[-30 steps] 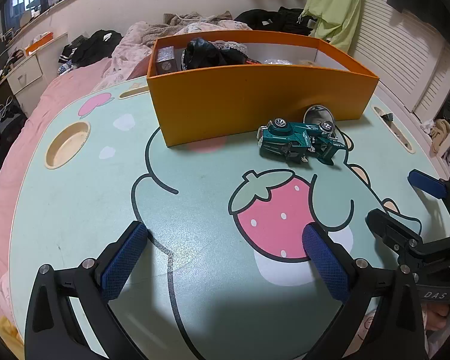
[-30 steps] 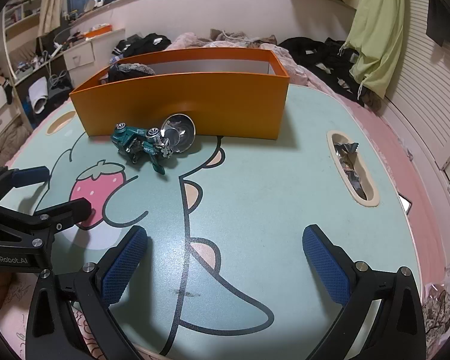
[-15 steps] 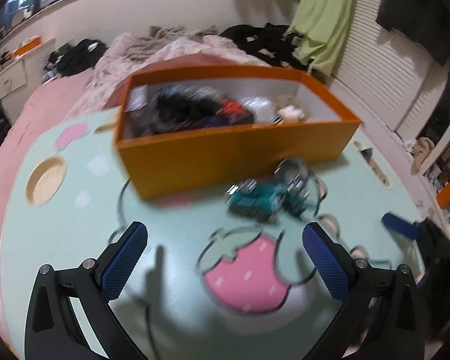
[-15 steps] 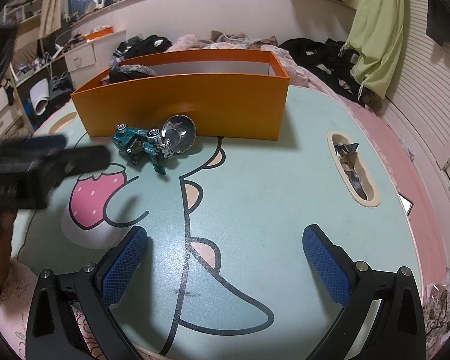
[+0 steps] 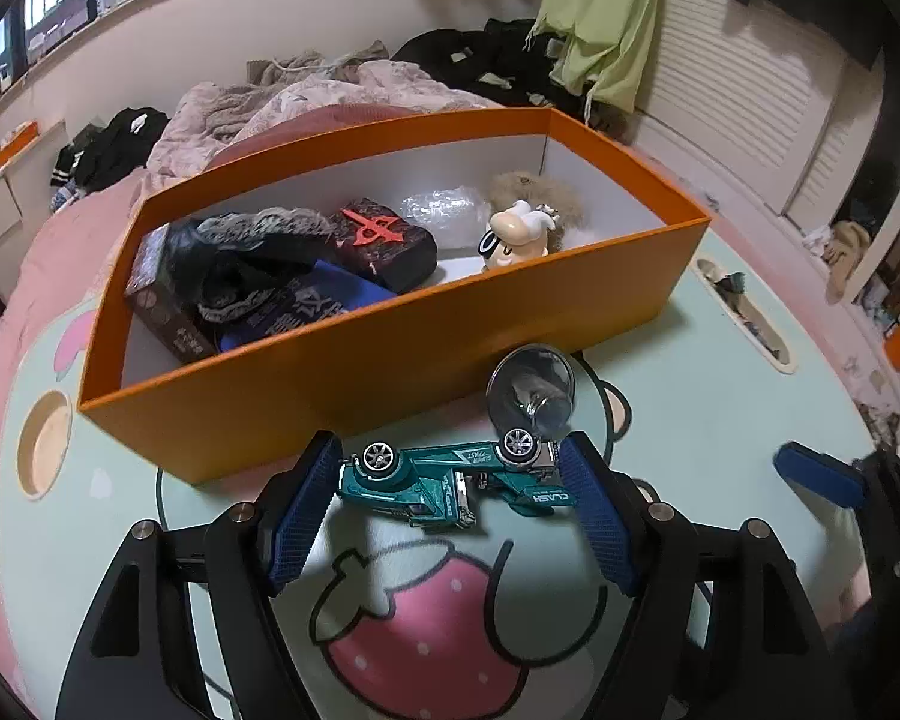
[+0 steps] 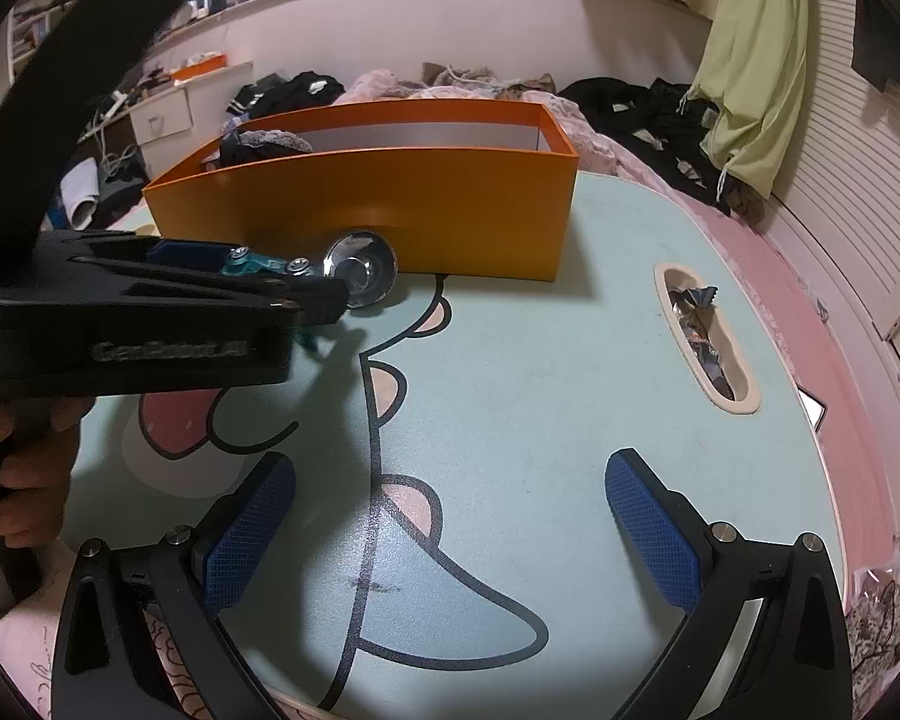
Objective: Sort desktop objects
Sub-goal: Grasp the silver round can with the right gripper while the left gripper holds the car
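Note:
A teal toy car (image 5: 450, 477) lies on its side on the mint table (image 5: 690, 396), just in front of the orange box (image 5: 390, 354). My left gripper (image 5: 450, 498) straddles it lengthwise. Its jaws are closing, and the blue pads (image 5: 303, 510) meet the car's two ends. A small shiny metal cup (image 5: 531, 387) rests against the car's rear and the box wall. In the right wrist view the left gripper (image 6: 264, 276) hides most of the car (image 6: 252, 264). My right gripper (image 6: 450, 528) hangs open over bare table, nothing between its fingers.
The orange box (image 6: 450, 210) holds dark boxes, a fuzzy black item, a plastic bag and a small figurine (image 5: 513, 240). A slot (image 6: 702, 336) in the table's right side holds wrappers. A round cup hole (image 5: 45, 444) sits far left. A hand (image 6: 24, 468) grips the left tool.
My left gripper has moved forward from the strawberry print to the toy car, and its jaws have narrowed around it. The right gripper has stayed still.

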Motion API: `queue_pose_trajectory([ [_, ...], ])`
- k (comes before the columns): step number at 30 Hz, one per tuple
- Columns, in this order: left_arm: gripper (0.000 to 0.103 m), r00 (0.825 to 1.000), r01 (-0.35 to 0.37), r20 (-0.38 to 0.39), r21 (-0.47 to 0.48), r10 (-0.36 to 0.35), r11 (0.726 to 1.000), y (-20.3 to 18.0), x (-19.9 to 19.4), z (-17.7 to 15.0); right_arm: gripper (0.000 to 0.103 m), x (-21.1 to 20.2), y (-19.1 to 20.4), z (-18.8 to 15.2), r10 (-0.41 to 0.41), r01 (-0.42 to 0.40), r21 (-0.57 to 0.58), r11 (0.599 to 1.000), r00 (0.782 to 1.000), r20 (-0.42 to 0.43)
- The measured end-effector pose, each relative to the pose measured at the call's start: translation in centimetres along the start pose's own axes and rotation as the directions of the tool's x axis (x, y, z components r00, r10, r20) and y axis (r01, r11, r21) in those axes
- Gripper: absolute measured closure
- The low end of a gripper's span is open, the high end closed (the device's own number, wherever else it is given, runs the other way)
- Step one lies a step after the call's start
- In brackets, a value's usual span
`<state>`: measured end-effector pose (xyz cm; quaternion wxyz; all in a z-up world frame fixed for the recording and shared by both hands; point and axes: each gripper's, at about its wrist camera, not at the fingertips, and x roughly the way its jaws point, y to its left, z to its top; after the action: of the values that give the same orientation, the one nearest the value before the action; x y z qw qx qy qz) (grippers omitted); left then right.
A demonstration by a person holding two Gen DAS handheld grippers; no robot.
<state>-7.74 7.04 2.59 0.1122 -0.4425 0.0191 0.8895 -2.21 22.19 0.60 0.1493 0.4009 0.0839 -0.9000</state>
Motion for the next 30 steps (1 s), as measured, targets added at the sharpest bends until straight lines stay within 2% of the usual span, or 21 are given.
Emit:
queue_pose_trajectory([
  [8, 0.028, 0.996, 0.054, 0.068, -0.045, -0.05, 0.998, 2.2, -4.0, -2.9, 0.0, 0.0, 0.0, 0.0, 0.0, 0.0, 0.001, 1.0, 1.0, 0.001],
  [14, 0.028, 0.995, 0.042, 0.098, -0.137, -0.028, 0.99, 4.8, -6.2, -6.0, 0.0, 0.0, 0.0, 0.3, 0.018, -0.018, 0.013, 1.0, 1.0, 0.003],
  [19, 0.028, 0.99, 0.033, 0.142, -0.175, -0.007, 0.984, 6.0, -8.0, -7.0, 0.0, 0.1, -0.7, 2.4, 0.108, -0.107, 0.092, 0.99, 0.994, 0.004],
  [25, 0.028, 0.989, 0.027, 0.145, -0.171, -0.002, 0.985, 5.8, -8.0, -7.2, 0.001, 0.7, 1.5, 6.2, 0.124, -0.126, 0.041, 0.991, 0.992, 0.035],
  [27, 0.028, 0.989, 0.029, 0.146, -0.169, -0.004, 0.985, 5.7, -8.0, -7.2, 0.004, 1.4, 2.1, 7.3, 0.122, -0.123, 0.032, 0.992, 0.992, 0.023],
  [30, 0.028, 0.988, 0.033, 0.152, -0.166, -0.007, 0.986, 5.6, -8.2, -7.1, 0.017, 3.1, 2.8, 8.9, 0.12, -0.12, 0.017, 0.993, 0.993, -0.012],
])
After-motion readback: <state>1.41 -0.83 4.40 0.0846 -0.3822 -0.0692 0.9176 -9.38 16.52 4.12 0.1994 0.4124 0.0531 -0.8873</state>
